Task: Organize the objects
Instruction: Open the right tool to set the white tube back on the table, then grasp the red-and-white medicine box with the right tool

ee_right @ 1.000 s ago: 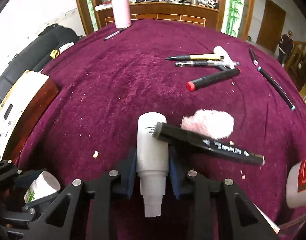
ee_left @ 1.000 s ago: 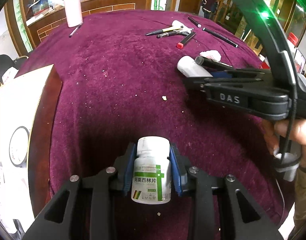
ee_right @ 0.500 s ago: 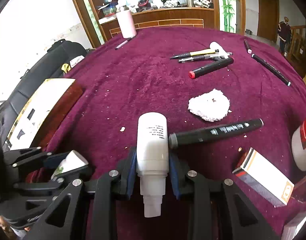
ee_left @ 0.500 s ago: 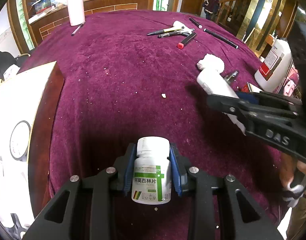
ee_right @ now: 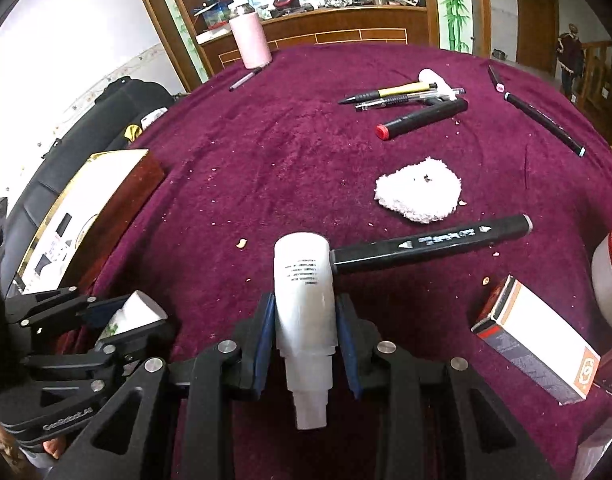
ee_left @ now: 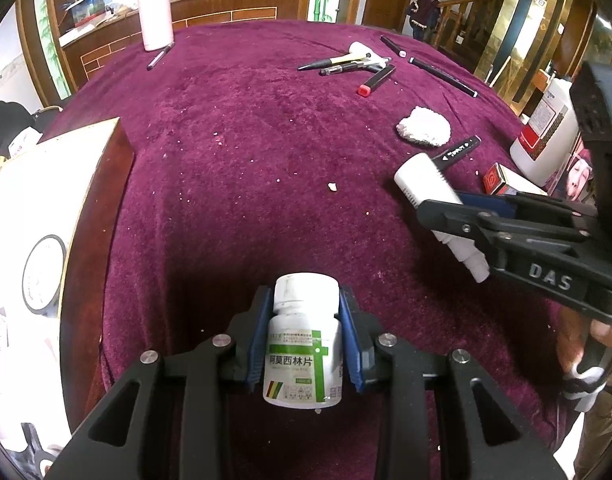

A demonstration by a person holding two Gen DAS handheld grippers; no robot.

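My left gripper [ee_left: 306, 314] is shut on a white pill bottle [ee_left: 303, 352] with a green label, held upright just above the purple cloth. My right gripper [ee_right: 306, 316] is shut on a slim white bottle [ee_right: 303, 280], gripped at its shoulder with the nozzle pointing back toward the camera. In the left wrist view the right gripper [ee_left: 446, 210] and its white bottle [ee_left: 422, 176] hang at the right. In the right wrist view the left gripper [ee_right: 127, 322] and the pill bottle [ee_right: 131, 312] sit at the lower left.
A black marker [ee_right: 430, 246] lies just beyond the white bottle, and a white fluffy pad [ee_right: 420, 194] lies behind it. A carton [ee_right: 534, 340] and a large white jug [ee_left: 546, 136] are at the right. Pens [ee_right: 406, 94] and a pink tumbler [ee_right: 249, 42] are far back. A wooden box [ee_left: 45, 220] is at the left.
My right gripper has carried the white bottle back toward the table's near right side, away from the pad. The black marker now lies beside the bottle. The left gripper has not moved.
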